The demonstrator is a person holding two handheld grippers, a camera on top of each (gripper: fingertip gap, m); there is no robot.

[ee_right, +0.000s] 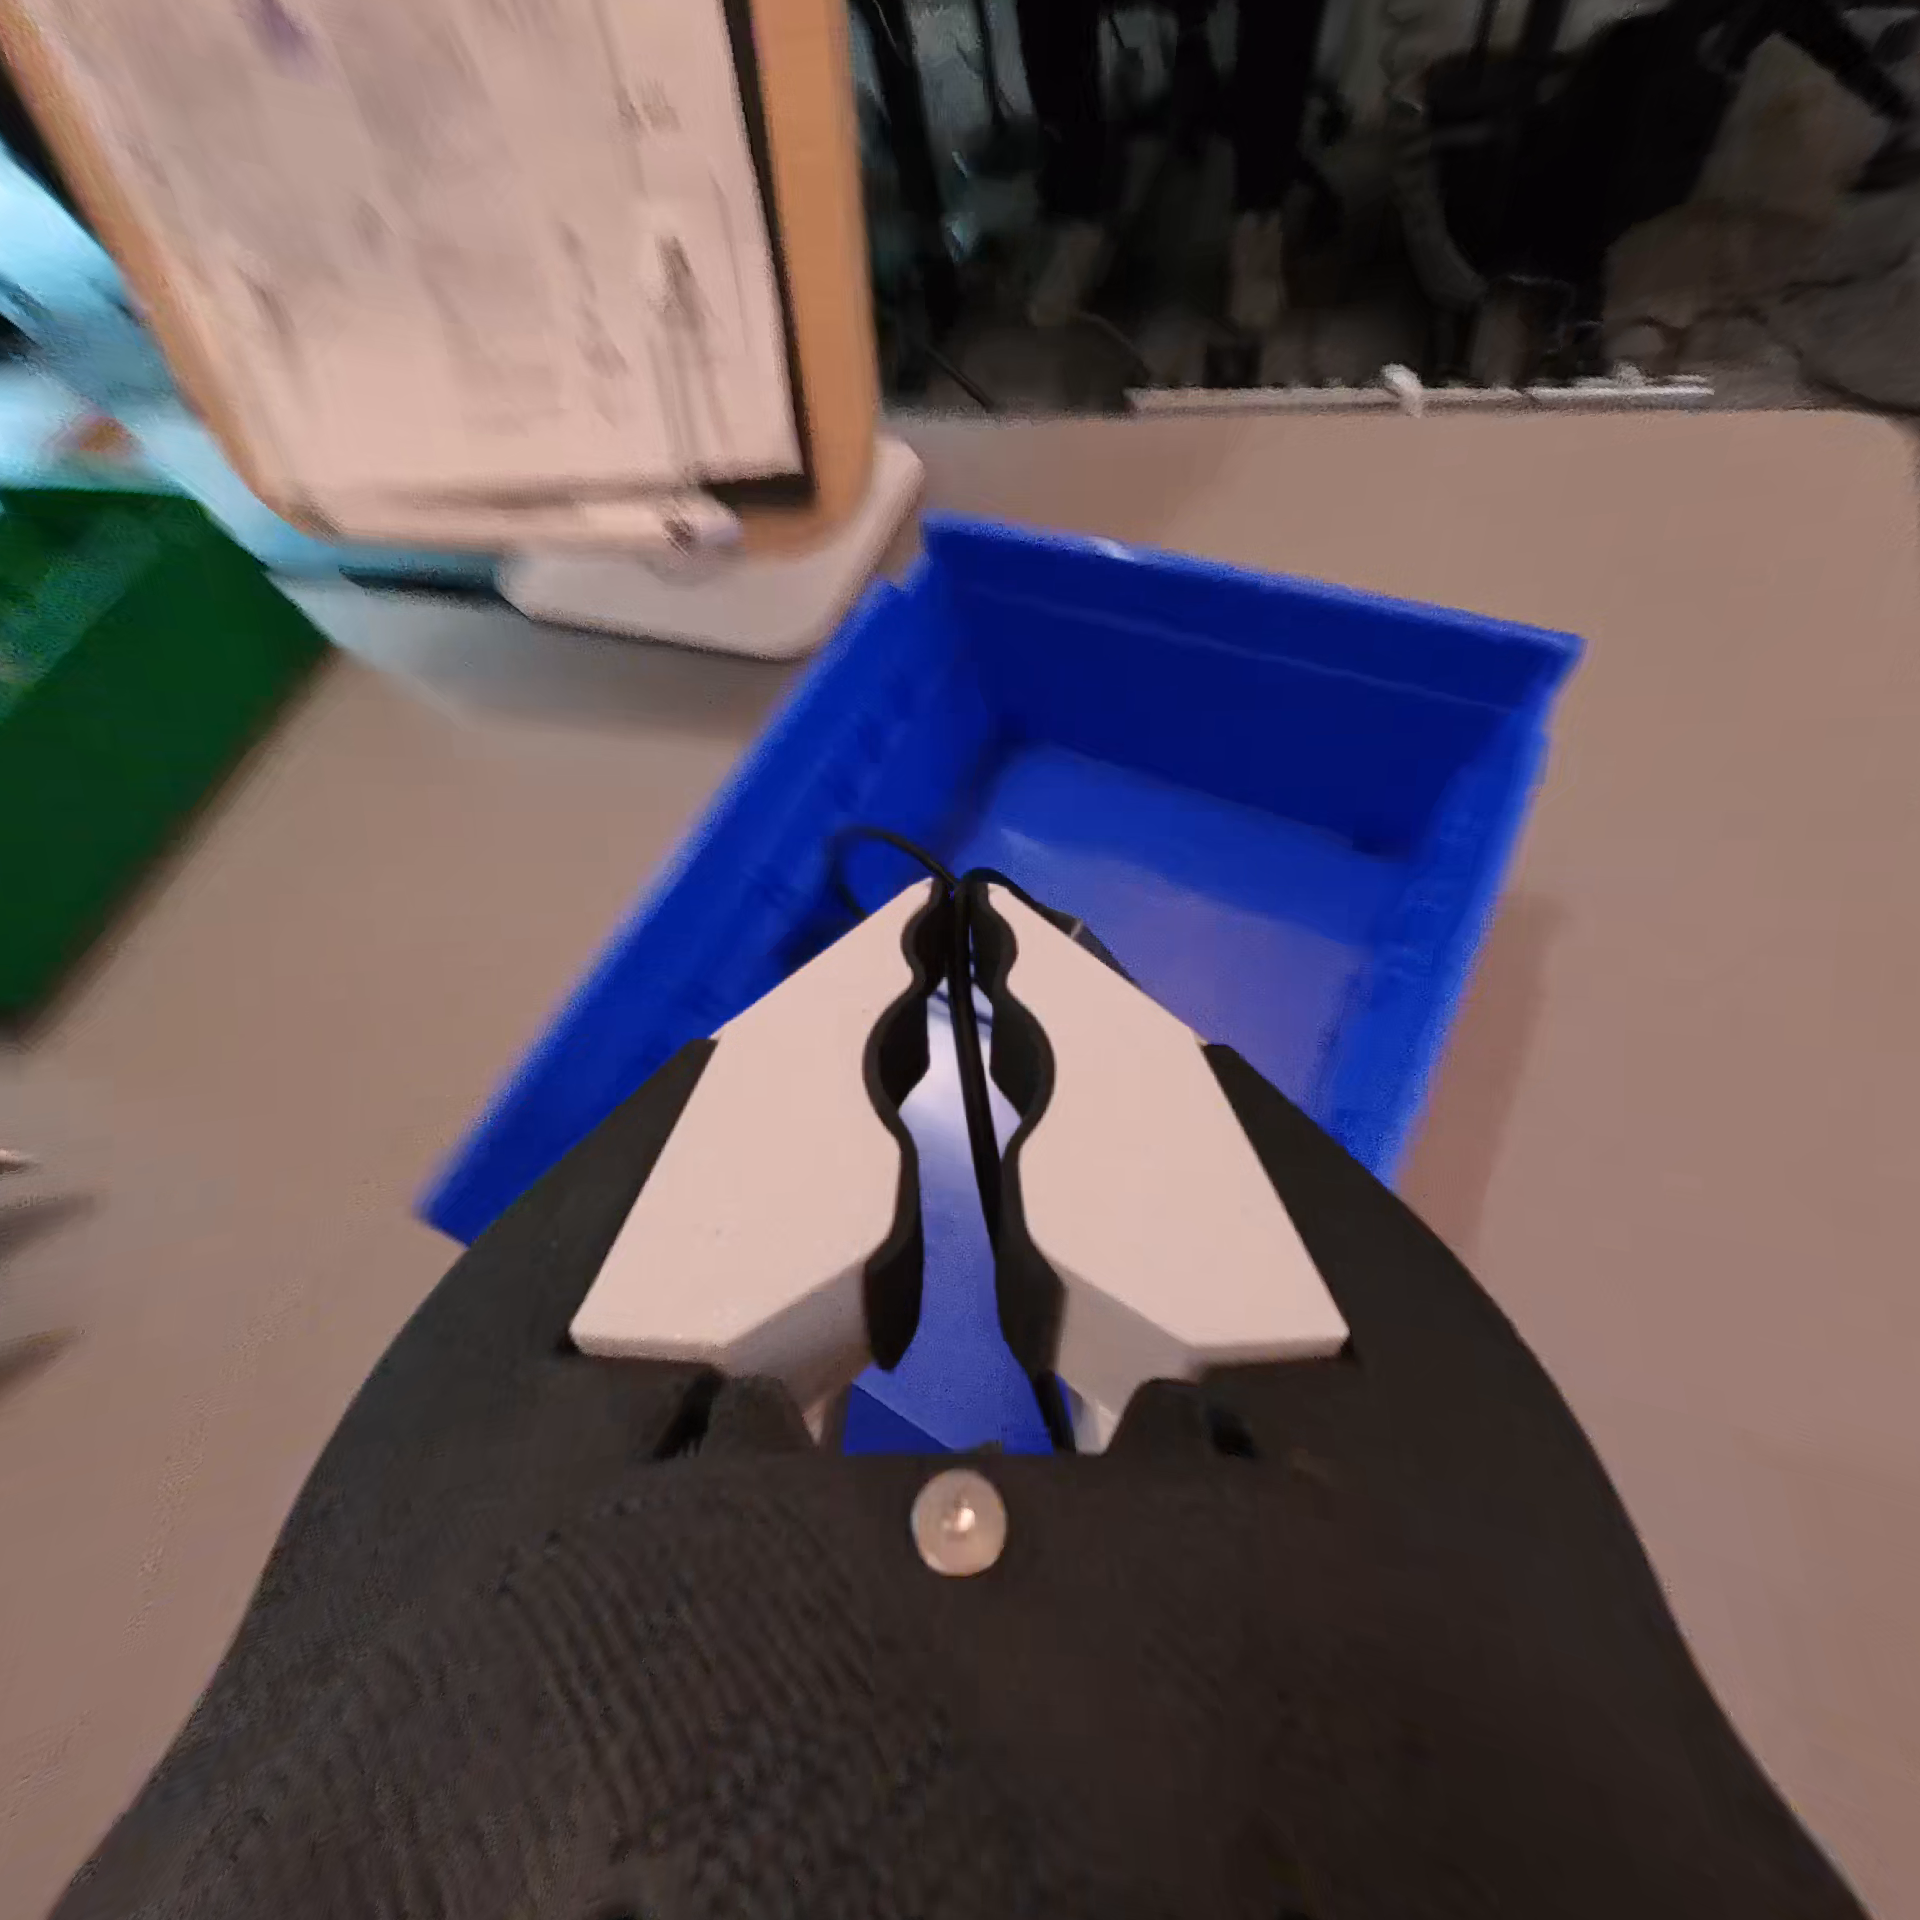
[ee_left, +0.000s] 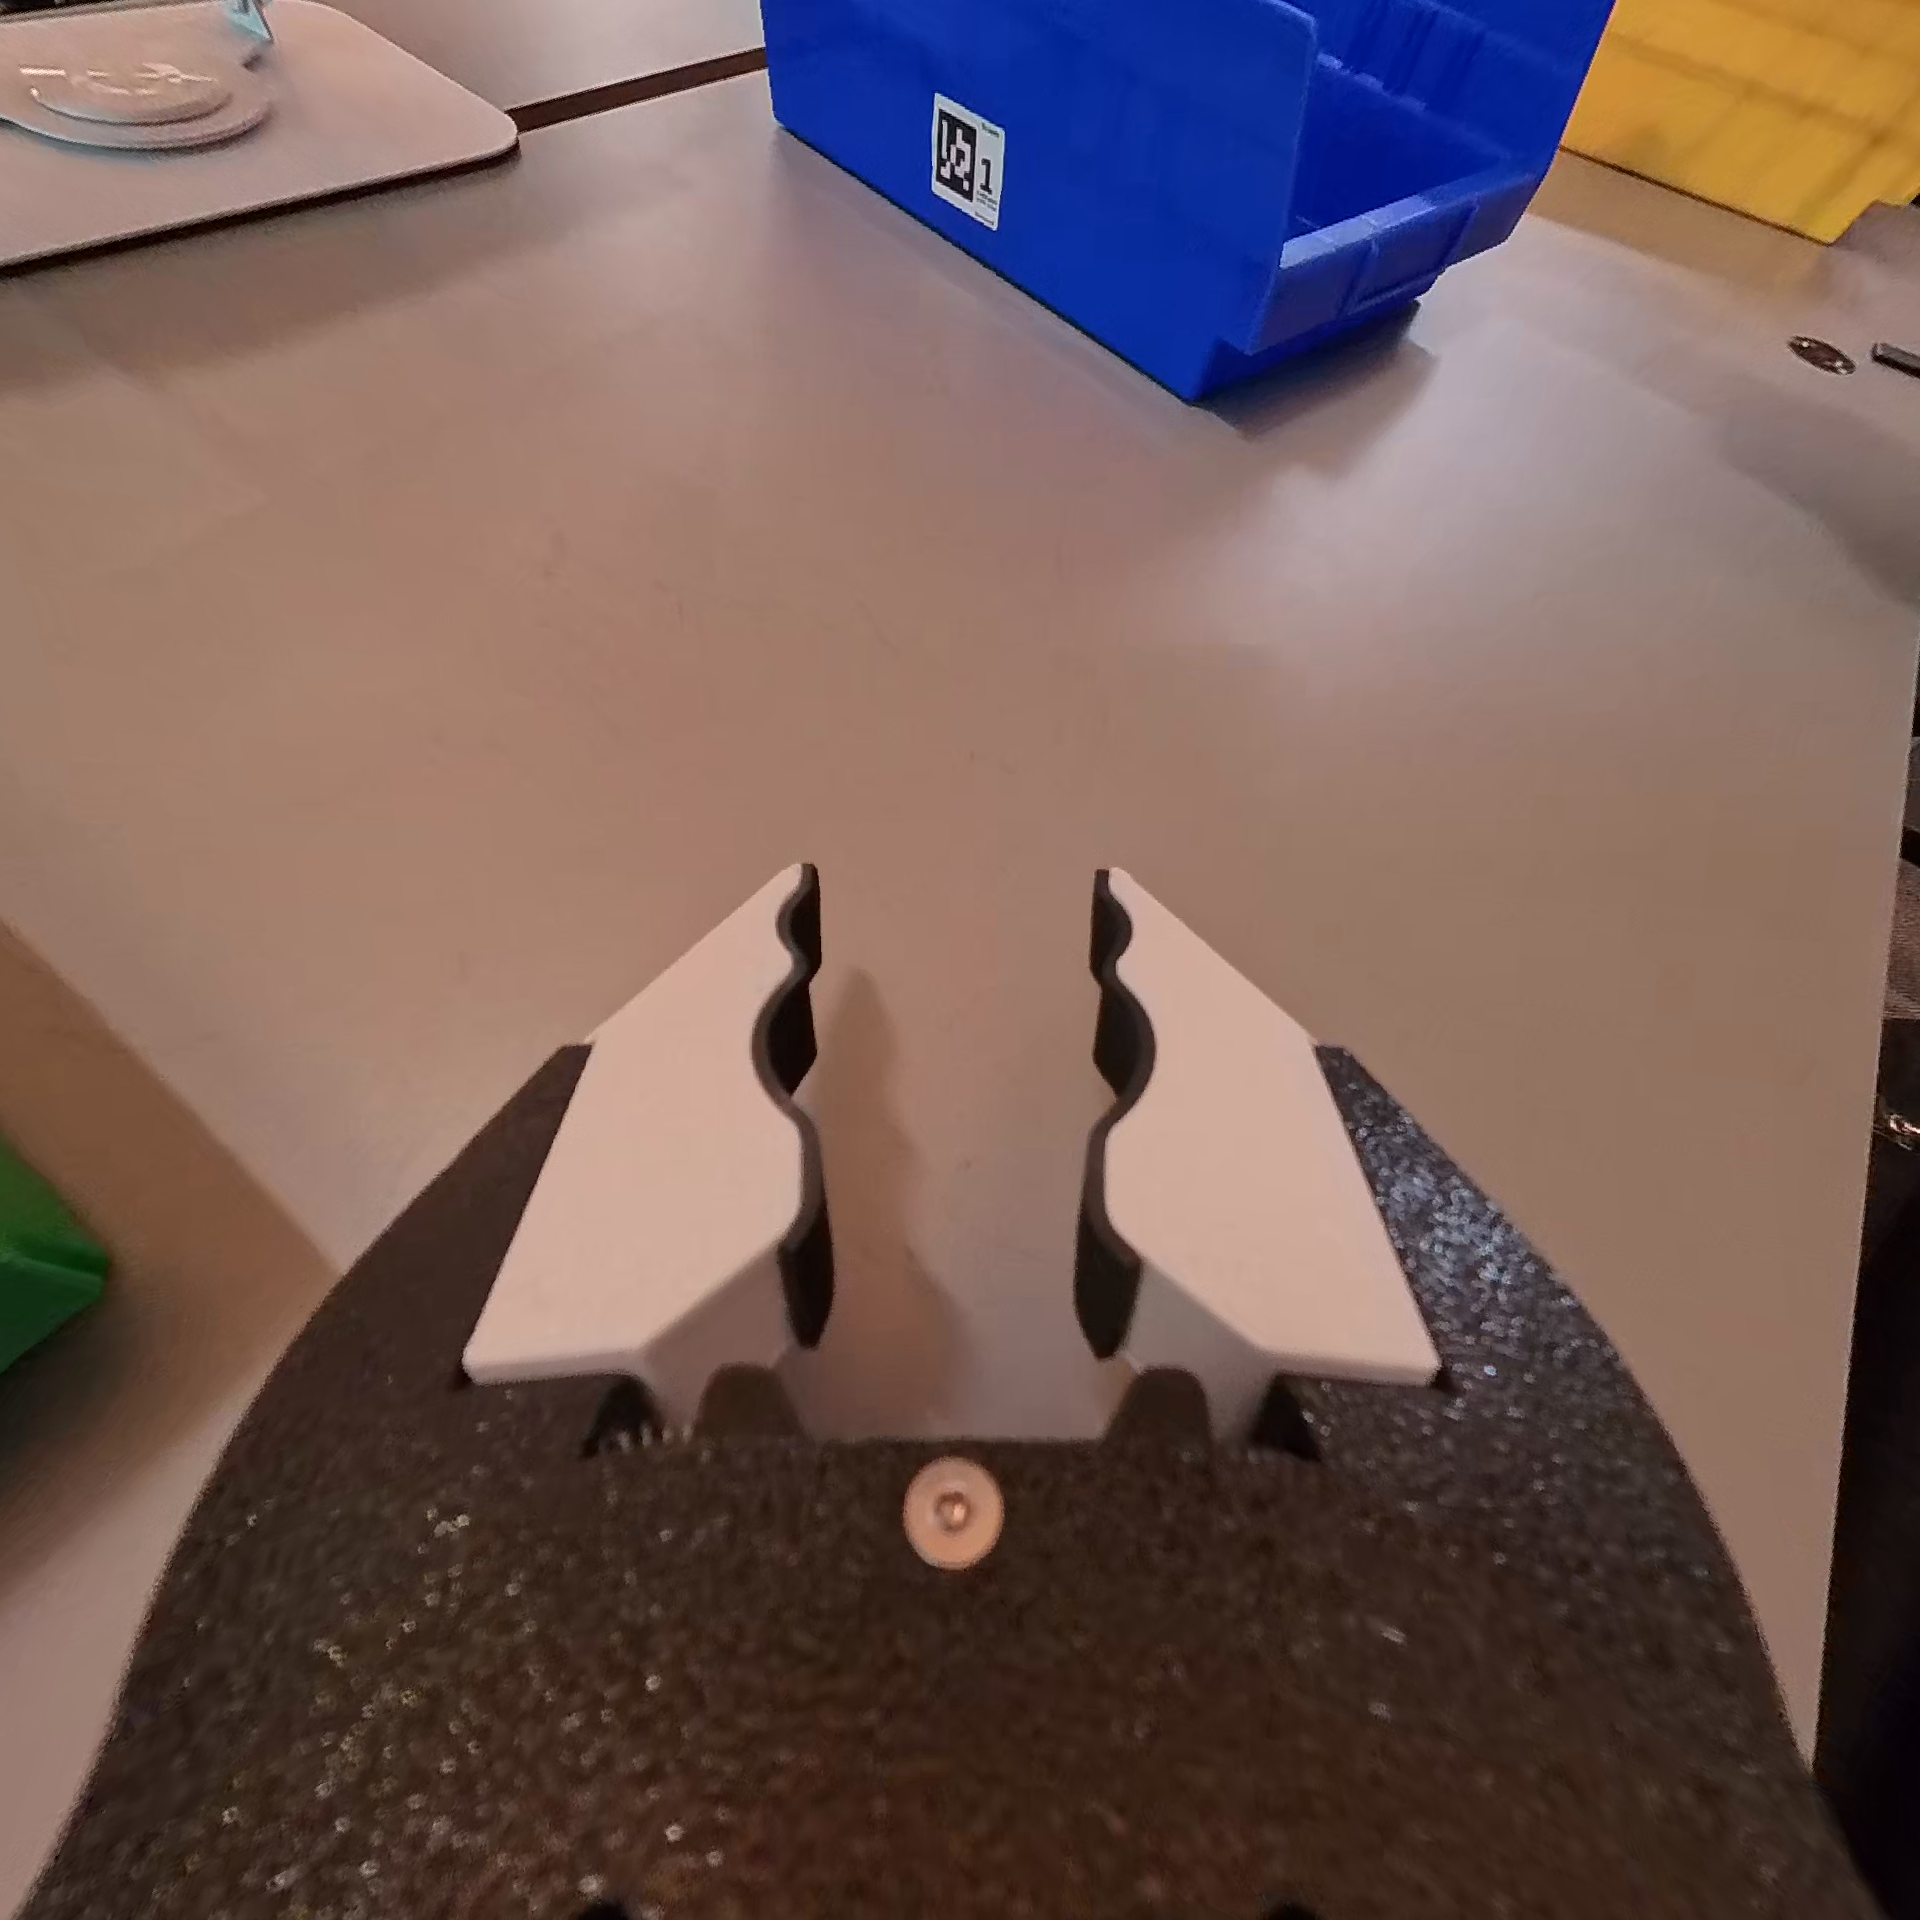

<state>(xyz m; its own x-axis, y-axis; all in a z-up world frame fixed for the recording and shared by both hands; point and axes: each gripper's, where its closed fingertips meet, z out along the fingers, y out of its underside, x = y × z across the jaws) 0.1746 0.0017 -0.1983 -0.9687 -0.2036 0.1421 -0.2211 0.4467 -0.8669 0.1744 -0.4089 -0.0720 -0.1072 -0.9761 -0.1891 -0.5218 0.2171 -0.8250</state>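
Left hand-held gripper [ee_left: 956, 883] released above grey table [ee_left: 623, 623]; right hand-held gripper [ee_right: 958, 888] grasps black wire [ee_right: 977, 1091].

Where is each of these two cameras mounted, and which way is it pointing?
Left wrist view: sits on the left gripper, looking forward over the grey table toward the blue bin; its open fingers show.
Right wrist view: sits on the right gripper, looking down into the bin; its fingers pinch a thin black cable.
Shared: the blue bin and table.
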